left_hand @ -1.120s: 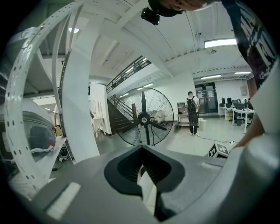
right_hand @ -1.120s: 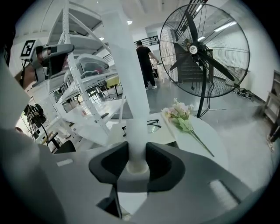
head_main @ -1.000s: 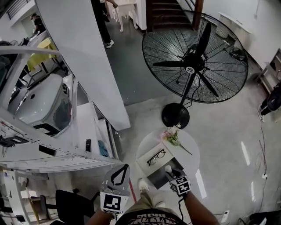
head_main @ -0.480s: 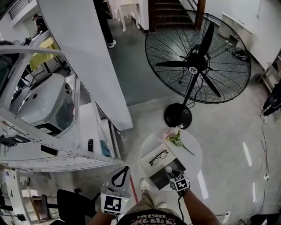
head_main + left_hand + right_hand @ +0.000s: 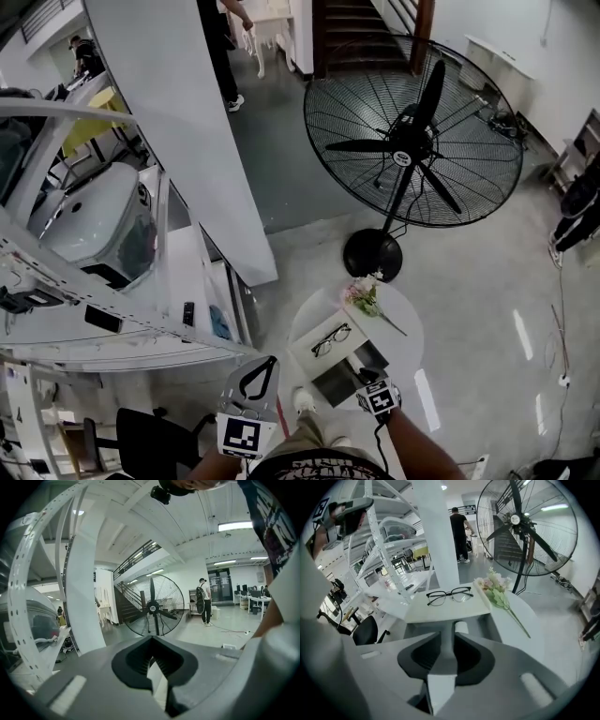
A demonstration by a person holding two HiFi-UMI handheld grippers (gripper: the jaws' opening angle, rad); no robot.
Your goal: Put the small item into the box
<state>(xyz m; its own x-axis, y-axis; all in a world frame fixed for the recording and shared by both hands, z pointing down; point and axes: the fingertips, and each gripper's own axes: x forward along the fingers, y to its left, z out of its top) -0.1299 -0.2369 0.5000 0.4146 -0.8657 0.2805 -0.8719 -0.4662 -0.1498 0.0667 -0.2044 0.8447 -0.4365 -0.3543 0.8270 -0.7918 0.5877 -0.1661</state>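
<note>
An open dark box (image 5: 336,382) sits at the near side of a small round white table (image 5: 405,330). Its white lid (image 5: 440,610) lies flat behind it, with black glasses (image 5: 330,338) on top. My right gripper (image 5: 365,376) is over the box's right part. In the right gripper view the jaws (image 5: 447,632) are shut on a small pale item, whose rounded white end (image 5: 462,627) shows just past the tips over the box's grey inside. My left gripper (image 5: 258,368) hangs off the table to the left. It is shut with nothing in it (image 5: 151,641).
A pink flower stem (image 5: 363,296) lies across the table's far side. A big black floor fan (image 5: 412,141) stands behind the table. White shelving (image 5: 141,272) runs along the left, and a black chair (image 5: 150,436) is near my left side. A person stands far back (image 5: 458,534).
My right gripper has drawn slightly back and down over the box, so the white item at its tip shows less in the head view. The left gripper has hardly moved.
</note>
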